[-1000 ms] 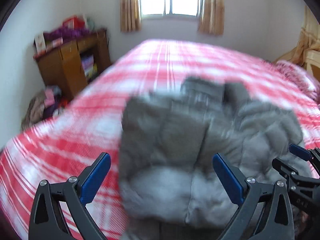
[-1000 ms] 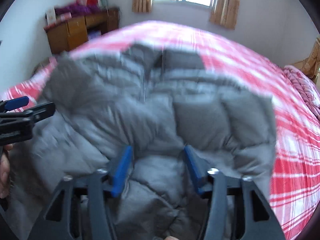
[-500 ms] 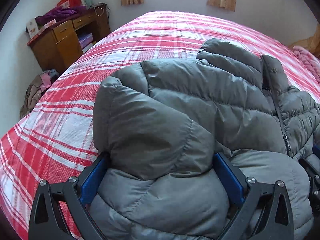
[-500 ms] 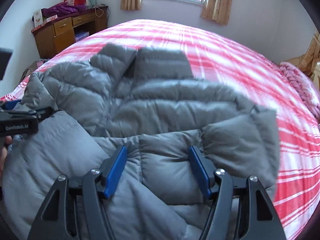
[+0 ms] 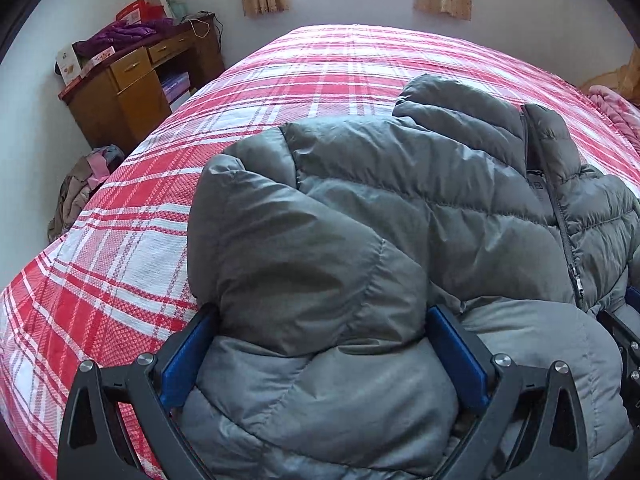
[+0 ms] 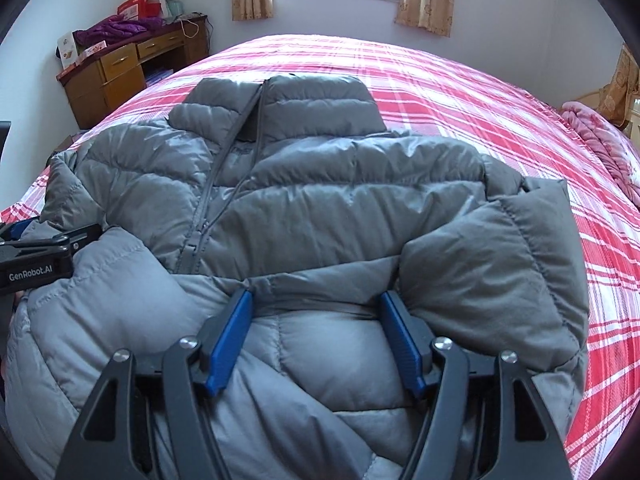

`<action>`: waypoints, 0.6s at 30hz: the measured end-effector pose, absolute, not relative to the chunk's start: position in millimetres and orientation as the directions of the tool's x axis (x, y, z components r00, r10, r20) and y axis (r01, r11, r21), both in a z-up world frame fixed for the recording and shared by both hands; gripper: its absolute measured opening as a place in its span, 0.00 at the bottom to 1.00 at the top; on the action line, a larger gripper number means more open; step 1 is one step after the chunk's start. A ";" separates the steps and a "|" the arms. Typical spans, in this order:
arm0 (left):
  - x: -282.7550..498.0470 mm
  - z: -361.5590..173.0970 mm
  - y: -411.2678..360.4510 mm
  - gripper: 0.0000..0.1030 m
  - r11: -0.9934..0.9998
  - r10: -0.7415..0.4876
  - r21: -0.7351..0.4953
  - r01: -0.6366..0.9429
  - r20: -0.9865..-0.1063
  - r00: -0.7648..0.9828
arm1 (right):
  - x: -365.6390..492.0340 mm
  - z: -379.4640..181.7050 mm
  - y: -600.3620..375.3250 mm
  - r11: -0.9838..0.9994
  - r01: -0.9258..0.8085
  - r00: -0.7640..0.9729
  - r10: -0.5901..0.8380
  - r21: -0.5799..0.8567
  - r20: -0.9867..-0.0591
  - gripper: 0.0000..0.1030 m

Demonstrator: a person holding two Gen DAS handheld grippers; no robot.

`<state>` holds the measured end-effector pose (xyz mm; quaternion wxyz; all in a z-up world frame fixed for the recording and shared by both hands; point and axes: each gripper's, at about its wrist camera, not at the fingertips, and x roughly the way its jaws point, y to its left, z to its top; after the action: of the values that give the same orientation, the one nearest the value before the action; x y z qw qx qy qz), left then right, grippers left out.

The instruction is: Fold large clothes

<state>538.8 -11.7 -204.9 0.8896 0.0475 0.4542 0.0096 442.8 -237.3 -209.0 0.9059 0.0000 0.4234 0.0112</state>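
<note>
A grey puffer jacket lies on the red plaid bed, collar toward the window, zipper up. Its lighter lower part is folded up toward me. My left gripper stands wide open over the jacket's left side, with a puffy dark fold bulging between its blue pads. In the right wrist view the jacket fills the middle. My right gripper is closed on a thick light-grey panel near the fold line. The left gripper shows at the left edge there.
A wooden desk piled with purple cloth and boxes stands at the back left wall. Clothes lie heaped on the floor beside the bed. A pink blanket sits at the bed's right edge. Bare plaid bed stretches beyond the jacket.
The jacket was blurred and moving a second ago and now lies still on the bed. Both grippers came down and forward onto it, then held still. The left jaws kept their width.
</note>
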 end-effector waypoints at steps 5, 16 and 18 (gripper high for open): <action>529.8 -173.3 -14.5 0.99 0.984 0.110 0.171 0.044 -0.789 0.604 | 444.6 -193.4 -246.5 0.996 -0.052 0.621 0.085 0.067 -0.780 0.70; 605.2 -117.0 -29.4 0.99 0.985 0.059 0.149 0.087 -0.765 0.642 | 518.5 -129.3 -282.3 0.994 -0.004 0.655 0.083 0.107 -0.751 0.85; 631.1 -113.5 -32.2 0.99 0.990 0.039 0.115 0.081 -0.778 0.627 | 538.4 -127.6 -288.9 0.992 0.014 0.640 0.089 0.127 -0.763 0.90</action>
<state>631.1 -32.2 -113.5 0.8993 0.0696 0.4317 -0.0115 538.4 -288.9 -127.6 0.9036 0.0608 0.4236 0.0207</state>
